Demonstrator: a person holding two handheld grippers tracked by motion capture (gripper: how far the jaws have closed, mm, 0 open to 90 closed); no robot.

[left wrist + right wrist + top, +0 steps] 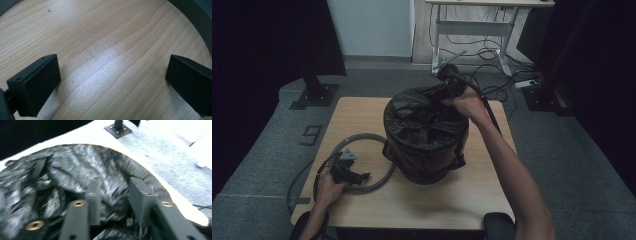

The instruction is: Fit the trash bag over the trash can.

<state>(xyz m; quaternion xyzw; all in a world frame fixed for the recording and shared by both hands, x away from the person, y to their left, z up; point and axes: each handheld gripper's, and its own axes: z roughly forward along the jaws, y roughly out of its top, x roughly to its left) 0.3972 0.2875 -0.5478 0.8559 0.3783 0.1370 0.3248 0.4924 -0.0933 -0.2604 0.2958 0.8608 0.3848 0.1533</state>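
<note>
Tongs: your right tongs (438, 93) stand apart over the bin's (427, 165) far rim with black bag (75, 170) between them, unpinched; your left tongs (110, 82) gape on the bench (447, 200) inside the grey ring (384, 175). Close too shallow and the thin bag could slip or tear.

Table (105, 37): pale wood grain, matt. Bin liner (424, 122): thin black plastic, crinkled, glossy. Ring (379, 137): grey, smooth

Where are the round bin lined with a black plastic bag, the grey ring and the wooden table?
Round bin with black plastic bag (427, 135), high view, crumpled bag top.
Grey ring (382, 177), high view, near arc.
Wooden table (100, 37), left gripper view, bare top.
</note>
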